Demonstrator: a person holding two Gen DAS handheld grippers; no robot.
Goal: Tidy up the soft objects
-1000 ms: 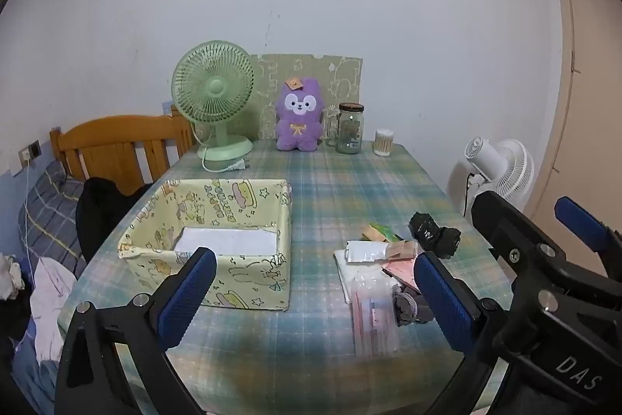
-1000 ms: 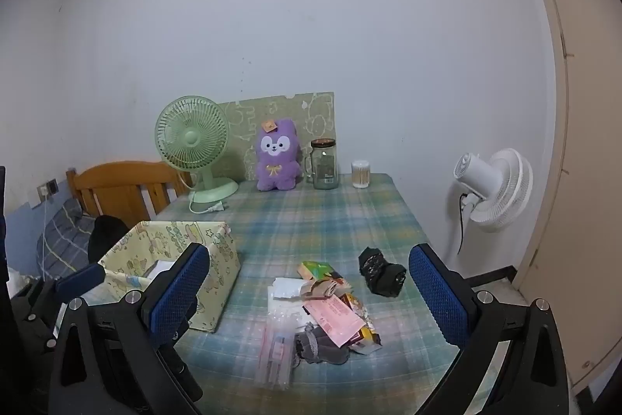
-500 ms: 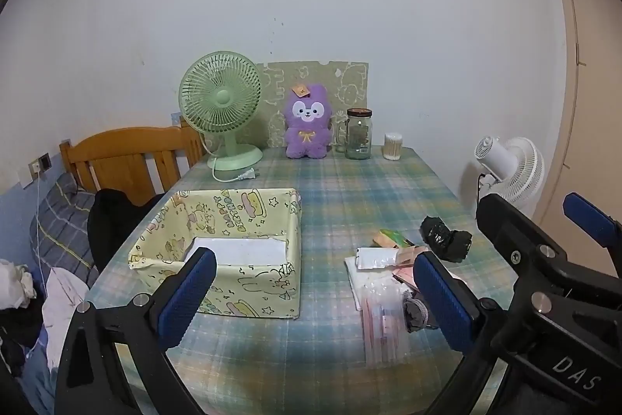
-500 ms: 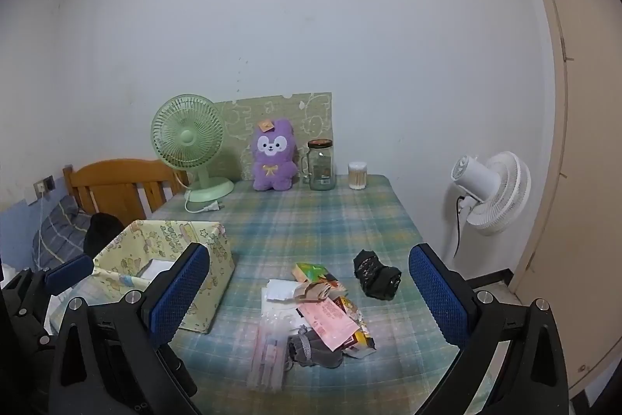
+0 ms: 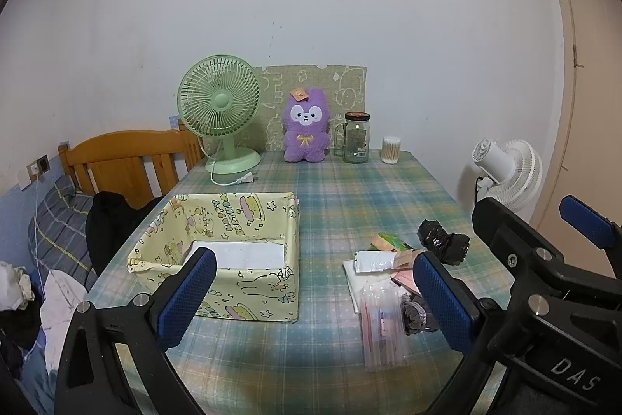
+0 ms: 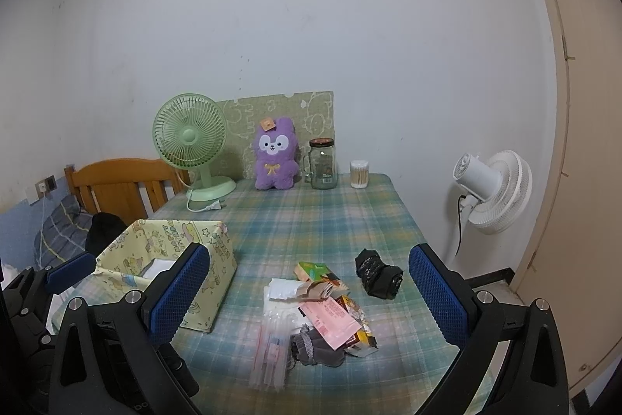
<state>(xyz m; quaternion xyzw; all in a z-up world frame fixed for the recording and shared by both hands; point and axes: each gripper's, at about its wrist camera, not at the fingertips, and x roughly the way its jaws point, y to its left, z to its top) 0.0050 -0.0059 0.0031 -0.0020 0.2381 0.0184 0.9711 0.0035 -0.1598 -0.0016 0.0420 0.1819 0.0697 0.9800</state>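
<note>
While the left view has drawn back and risen over the last second, the left gripper (image 5: 315,302) hangs spread and empty above the plaid-clothed table (image 5: 350,197); the yellow cartoon-print fabric box (image 5: 217,259) reads "HAPPY BIRTHDAY", and "DAS" marks the right gripper (image 5: 583,232). From the right view, that gripper (image 6: 309,292), likewise spread, faces the black crumpled cloth bundle (image 6: 379,277) and grey knitted glove (image 6: 318,349) beside packets. Sorting looks unstarted.

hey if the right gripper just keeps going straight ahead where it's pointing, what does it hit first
Probably the loose pile of packets on the checked tablecloth. It lies between the open right gripper fingers, low ahead. Depth is uncertain; aimed higher, it would pass over.
</note>
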